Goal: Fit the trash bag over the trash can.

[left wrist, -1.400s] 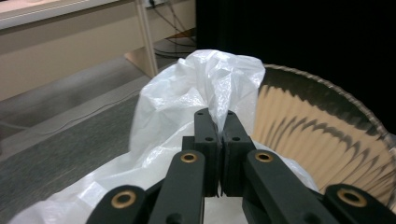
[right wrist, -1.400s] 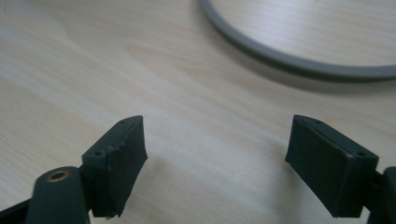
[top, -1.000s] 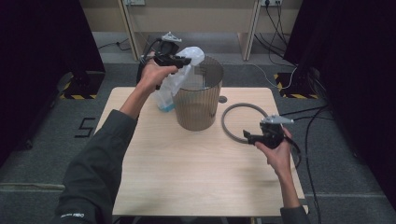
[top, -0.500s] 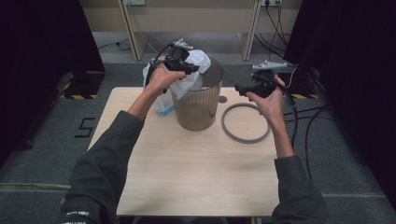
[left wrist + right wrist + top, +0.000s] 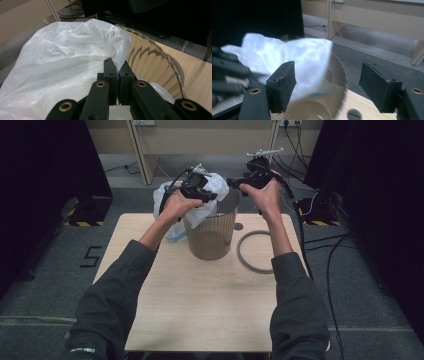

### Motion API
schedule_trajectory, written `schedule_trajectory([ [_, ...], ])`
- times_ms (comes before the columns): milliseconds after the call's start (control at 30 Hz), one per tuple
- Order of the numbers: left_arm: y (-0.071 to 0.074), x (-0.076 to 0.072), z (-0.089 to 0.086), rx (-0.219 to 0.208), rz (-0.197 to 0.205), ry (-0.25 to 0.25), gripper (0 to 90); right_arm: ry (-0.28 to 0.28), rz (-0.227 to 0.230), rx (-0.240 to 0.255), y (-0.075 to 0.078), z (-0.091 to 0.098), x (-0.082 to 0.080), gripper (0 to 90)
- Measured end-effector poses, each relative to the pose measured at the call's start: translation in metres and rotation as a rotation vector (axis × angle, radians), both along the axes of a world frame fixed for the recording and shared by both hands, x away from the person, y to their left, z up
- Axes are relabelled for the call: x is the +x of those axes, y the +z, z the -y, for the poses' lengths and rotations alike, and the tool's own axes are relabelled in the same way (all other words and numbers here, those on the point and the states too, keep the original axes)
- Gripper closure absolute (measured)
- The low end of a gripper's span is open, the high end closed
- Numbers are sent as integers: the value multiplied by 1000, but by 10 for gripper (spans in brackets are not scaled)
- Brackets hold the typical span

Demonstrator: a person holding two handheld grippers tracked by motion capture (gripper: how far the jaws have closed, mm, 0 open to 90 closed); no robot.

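Note:
A round bin point(image 5: 212, 237) with a ribbed rim stands at the far middle of the wooden table point(image 5: 200, 305). A white plastic bag point(image 5: 216, 182) bulges over its top and hangs down its left side. My left gripper point(image 5: 209, 195) is above the bin's mouth, shut on a fold of the bag point(image 5: 62, 57); its jaws point(image 5: 117, 67) pinch the film next to the bin's inner wall point(image 5: 150, 65). My right gripper point(image 5: 236, 182) hovers open by the bin's right rim, facing the bag point(image 5: 307, 57). Its jaws point(image 5: 328, 75) have just been closing, with nothing gripped between them.
A grey ring point(image 5: 240, 251) lies flat on the table to the right of the bin. A small round hole point(image 5: 238, 226) marks the tabletop behind it. Cables run over the floor at the right, and a desk frame stands beyond the table.
My right hand rose from the table beside the grey ring to the bin's upper right rim. My left gripper shifted slightly right over the bin with the bag in it.

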State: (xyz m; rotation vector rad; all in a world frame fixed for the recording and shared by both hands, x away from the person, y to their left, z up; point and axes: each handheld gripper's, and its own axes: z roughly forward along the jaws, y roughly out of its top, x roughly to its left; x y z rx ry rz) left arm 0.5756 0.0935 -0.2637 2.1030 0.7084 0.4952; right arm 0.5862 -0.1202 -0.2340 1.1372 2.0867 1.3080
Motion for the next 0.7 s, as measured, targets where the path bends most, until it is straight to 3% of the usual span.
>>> schedule_trajectory([
  [167,1,-4,4,2,7,-21,865,20,-40,-13,-7,-21,13,366],
  [300,2,-6,4,0,5,-31,854,60,-61,-23,-14,-29,20,570],
  [333,2,-6,4,-5,4,-33,835,111,-81,-6,-18,-32,23,698],
  [367,3,-7,4,-15,-1,-37,835,111,-81,-6,-18,-32,23,698],
  [433,5,-9,3,-38,-15,-51,753,114,-73,-48,-22,-34,24,795],
  [467,7,-10,1,-56,-27,-62,647,123,-73,-84,-25,-34,25,860],
  [500,10,-11,-1,-84,-30,-65,647,123,-73,-84,-25,-34,25,860],
  [533,13,-13,-5,-109,-29,-64,575,123,-70,-129,-28,-33,25,894],
  [567,18,-14,-9,-139,-30,-63,575,123,-70,-129,-28,-33,25,894],
  [600,22,-16,-14,-163,-28,-58,542,115,-66,-162,-30,-32,26,898],
  [667,33,-19,-25,-186,-4,-35,491,106,-62,-218,-32,-31,27,900],
  [700,38,-20,-34,-176,23,-2,475,105,-63,-223,-33,-30,27,900],
])
